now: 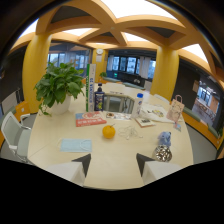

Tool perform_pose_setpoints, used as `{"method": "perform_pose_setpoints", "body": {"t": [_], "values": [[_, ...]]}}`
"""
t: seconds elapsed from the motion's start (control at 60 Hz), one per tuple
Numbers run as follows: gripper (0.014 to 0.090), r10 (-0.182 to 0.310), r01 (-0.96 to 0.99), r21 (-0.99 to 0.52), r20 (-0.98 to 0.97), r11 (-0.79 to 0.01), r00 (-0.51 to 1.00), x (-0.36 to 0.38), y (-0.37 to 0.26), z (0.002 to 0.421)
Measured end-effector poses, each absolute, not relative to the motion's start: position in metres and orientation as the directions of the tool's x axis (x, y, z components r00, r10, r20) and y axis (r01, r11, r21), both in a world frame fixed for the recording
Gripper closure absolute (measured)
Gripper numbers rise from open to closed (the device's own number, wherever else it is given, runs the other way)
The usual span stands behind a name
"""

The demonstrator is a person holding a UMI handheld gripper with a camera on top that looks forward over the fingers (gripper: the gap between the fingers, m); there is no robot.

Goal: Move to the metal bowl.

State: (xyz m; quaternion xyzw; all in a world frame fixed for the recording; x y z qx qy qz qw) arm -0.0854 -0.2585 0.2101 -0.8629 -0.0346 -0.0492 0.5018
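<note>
Status: approach barely begun. Your gripper [114,162] hangs above the desk's [115,150] near edge, fingers spread wide, holding nothing. Metal bowl [163,153]: near the desk's right edge, just ahead and to the right of the right finger. Orange [109,131]: mid-desk, beyond the fingers. Remaining: swing right, close in.
</note>
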Motion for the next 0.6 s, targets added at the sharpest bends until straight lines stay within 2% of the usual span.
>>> {"method": "perform_pose_setpoints", "body": {"t": [0.25,0.6], "values": [[0.0185,0.009,0.101,-0.837,0.114,-0.538,0.993,-0.050,-0.296,0.177],[0.0184,-0.049,0.071,-0.786,0.128,-0.615,0.990,0.069,-0.311,0.128]]}}
